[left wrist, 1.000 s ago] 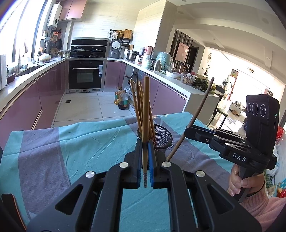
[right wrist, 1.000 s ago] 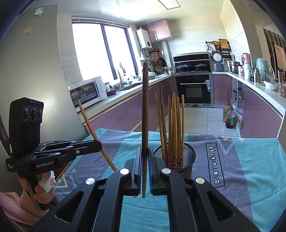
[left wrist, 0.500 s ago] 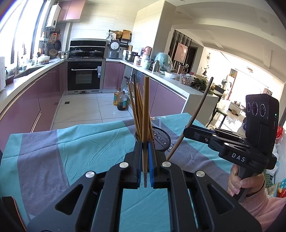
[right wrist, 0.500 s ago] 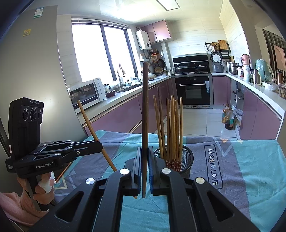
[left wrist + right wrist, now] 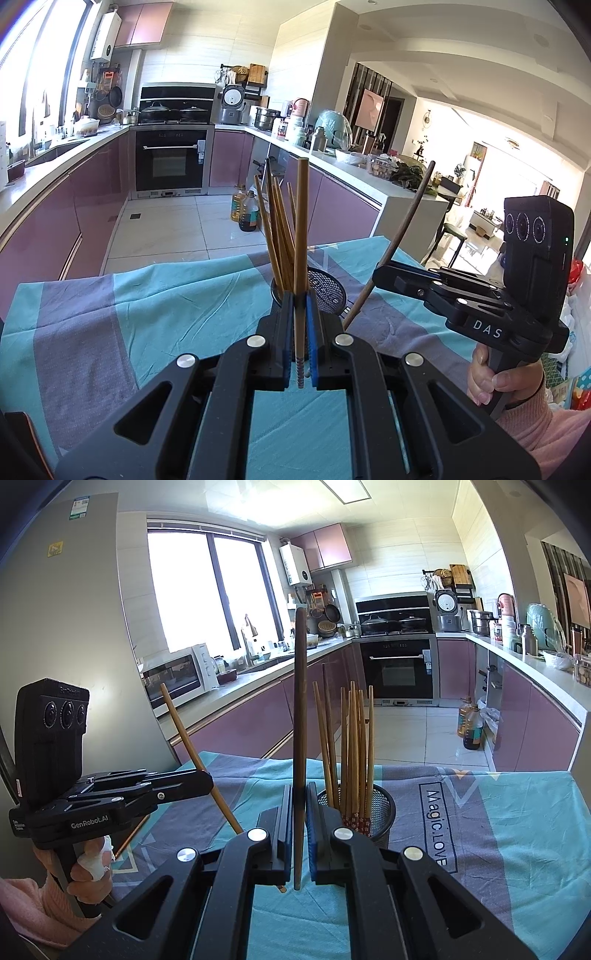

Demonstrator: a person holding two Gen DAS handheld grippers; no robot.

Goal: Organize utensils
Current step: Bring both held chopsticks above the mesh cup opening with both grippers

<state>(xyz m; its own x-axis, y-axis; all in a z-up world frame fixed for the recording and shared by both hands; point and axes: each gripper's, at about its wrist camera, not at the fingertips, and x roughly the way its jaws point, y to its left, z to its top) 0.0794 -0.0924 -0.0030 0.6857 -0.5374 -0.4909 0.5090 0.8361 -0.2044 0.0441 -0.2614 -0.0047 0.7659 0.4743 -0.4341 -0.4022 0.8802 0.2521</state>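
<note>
A black mesh holder stands on the tablecloth with several light wooden chopsticks upright in it; it also shows in the left wrist view. My left gripper is shut on a light chopstick, held upright just in front of the holder; it also shows in the right wrist view. My right gripper is shut on a dark brown chopstick, upright, left of the holder; it also shows in the left wrist view.
The table has a teal and grey cloth with "Magic.LOVE" printed right of the holder. Behind are purple kitchen cabinets, an oven and oil bottles on the floor.
Both grippers have risen a little with their chopsticks, so the holder sits lower in both views. Both stay shut.
</note>
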